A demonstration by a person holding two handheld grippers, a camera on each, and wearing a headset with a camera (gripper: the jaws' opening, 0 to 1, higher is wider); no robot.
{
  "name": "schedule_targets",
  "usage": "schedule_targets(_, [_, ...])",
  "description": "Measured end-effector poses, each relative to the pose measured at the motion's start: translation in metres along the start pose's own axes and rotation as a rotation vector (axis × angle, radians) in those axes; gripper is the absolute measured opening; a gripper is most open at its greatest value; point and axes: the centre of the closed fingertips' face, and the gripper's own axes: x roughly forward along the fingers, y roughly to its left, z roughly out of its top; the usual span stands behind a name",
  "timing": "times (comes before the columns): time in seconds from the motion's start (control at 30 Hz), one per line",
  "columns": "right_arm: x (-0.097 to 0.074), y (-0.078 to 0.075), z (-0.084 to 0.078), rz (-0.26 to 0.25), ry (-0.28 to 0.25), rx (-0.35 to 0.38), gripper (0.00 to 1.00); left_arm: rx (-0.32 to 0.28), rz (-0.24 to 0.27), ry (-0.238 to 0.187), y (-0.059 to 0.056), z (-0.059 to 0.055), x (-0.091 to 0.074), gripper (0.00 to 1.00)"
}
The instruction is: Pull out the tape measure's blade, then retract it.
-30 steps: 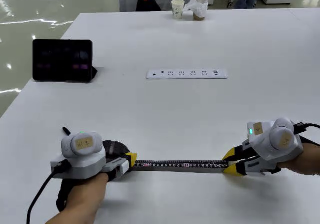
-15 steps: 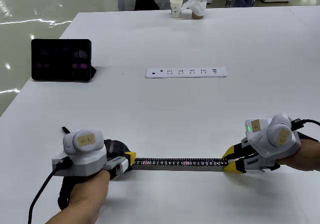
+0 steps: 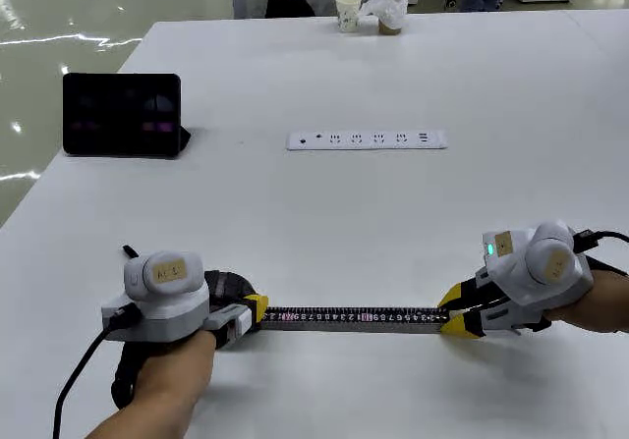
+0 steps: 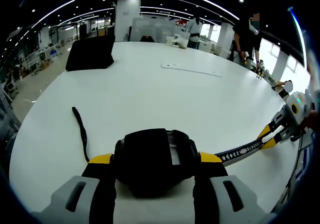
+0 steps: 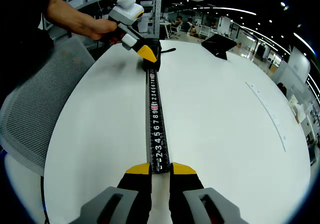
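Left hand-held gripper (image 3: 251, 311) first: its yellow-tipped jaws are clamped on either side of the black tape measure case (image 4: 155, 159), pinning it flat on the table (image 3: 393, 223). A loose black strap (image 4: 80, 131) trails off the case on the side away from the blade.

Out of the case runs the blade (image 3: 354, 316), numbers up and lying straight along the table, to the right hand-held gripper (image 3: 454, 313). That one has its jaws squeezed together on the blade's free end, well apart from the case.

And what's new? Hardly anything. Across the last second the stretch of blade showing has stayed about the same, the case hasn't budged, and the right hand-held gripper has all but stopped travelling. The slight shift in the scene looks like the headset moving, not the work.

To me the pull has topped out. The next job would be walking that end back toward the case under control, so the blade feeds in instead of snapping home.

Farther across the table beyond the case, a white power strip (image 3: 367, 141) and a dark tablet (image 3: 122, 115) sit well out of the way.
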Motion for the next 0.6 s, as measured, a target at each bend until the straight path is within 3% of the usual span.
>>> schedule_targets(0.6, [0.0019, -0.0002, 0.0024, -0.002, 0.003, 0.002, 0.09, -0.003, -0.009, -0.001, 0.0, -0.0002, 0.0009, 0.57])
